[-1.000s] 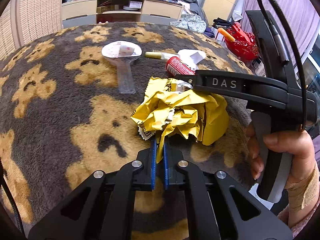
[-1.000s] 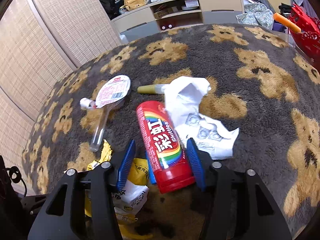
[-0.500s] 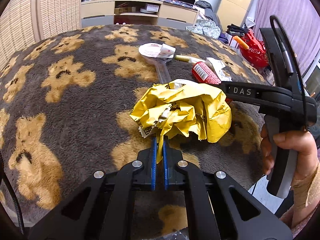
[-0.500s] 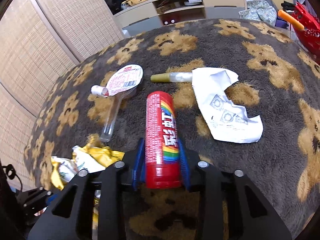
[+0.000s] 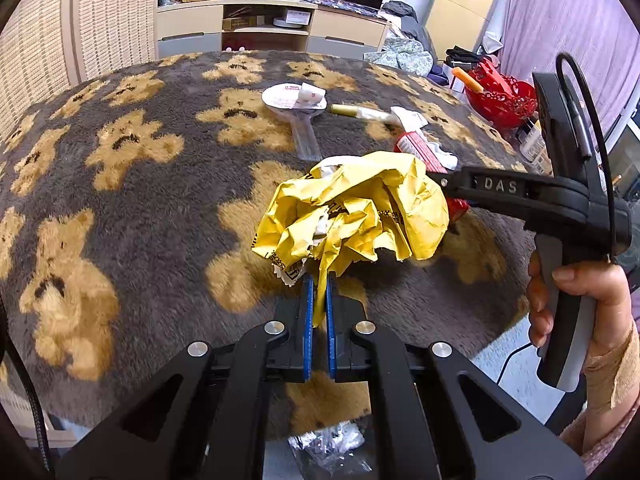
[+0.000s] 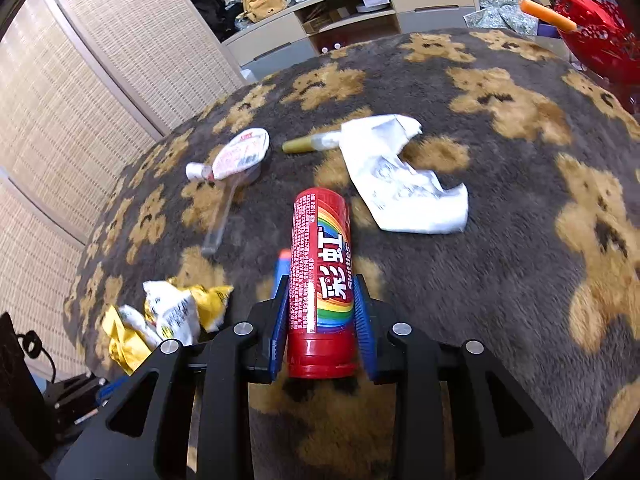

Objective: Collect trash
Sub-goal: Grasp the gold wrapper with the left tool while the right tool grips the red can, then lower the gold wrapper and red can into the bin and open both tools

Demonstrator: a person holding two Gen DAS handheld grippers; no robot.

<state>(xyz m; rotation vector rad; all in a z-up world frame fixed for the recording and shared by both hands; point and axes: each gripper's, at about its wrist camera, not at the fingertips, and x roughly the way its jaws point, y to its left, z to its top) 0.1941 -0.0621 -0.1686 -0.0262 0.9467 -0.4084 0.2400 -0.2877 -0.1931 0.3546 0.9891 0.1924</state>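
right wrist: skittles tube point(image 6: 322, 285) in right gripper point(image 6: 322, 312)

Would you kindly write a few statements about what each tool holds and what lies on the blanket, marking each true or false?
1. The left tool pinches the yellow wrapper. True.
2. The right tool is open and holds nothing. False: it grips the red candy tube.
3. The white paper lies on the blanket. True.
4. The plastic spoon is inside the red basket. False: it lies on the blanket.
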